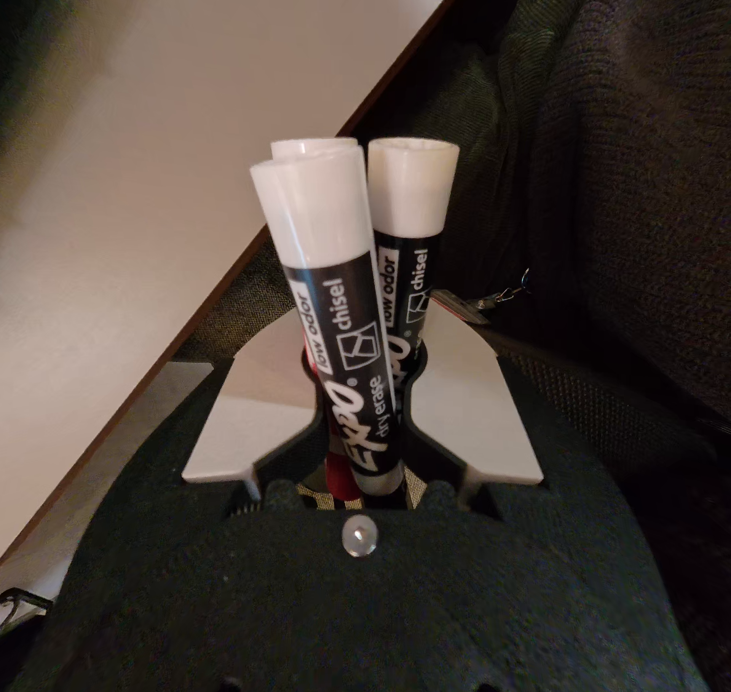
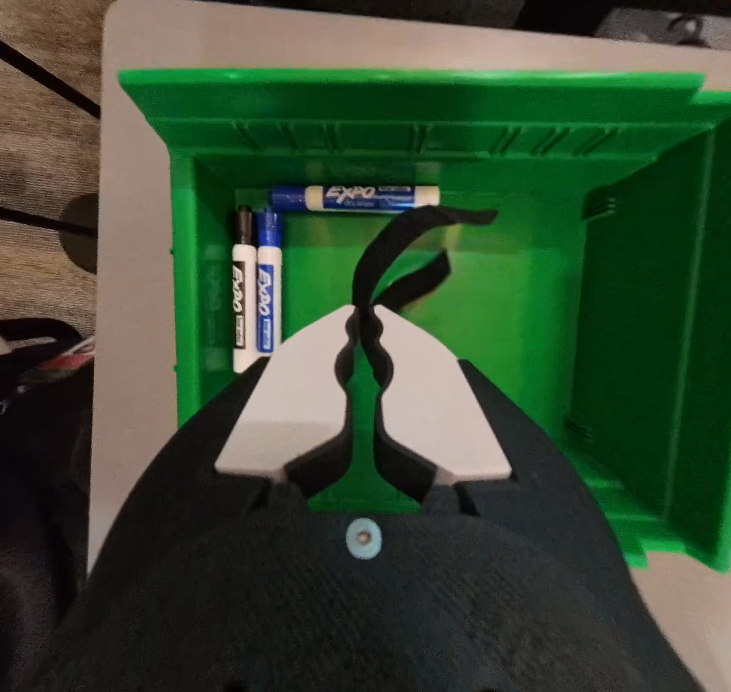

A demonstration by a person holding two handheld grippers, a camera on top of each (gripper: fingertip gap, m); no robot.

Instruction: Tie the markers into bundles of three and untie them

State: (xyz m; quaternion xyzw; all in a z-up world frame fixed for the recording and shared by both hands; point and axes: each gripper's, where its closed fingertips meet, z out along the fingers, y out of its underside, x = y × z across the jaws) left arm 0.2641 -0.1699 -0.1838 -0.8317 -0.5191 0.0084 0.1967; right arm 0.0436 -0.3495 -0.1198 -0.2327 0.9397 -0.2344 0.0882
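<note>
Left markers (image 1: 348, 317); right strap (image 2: 379, 273), bin (image 2: 514, 317).

Bits you can't really make out

Behind the front black marker (image 1: 340, 309) a third marker (image 1: 312, 147) shows only its white end, and a red marker (image 1: 339, 479) peeks out low beside it, mostly hidden. The green bin (image 2: 356, 99) runs off the right edge; the black-capped marker (image 2: 242, 305) inside it has its lower end covered by the right hand-held gripper (image 2: 363, 309). The whole bin view is a bit smeared.
</note>
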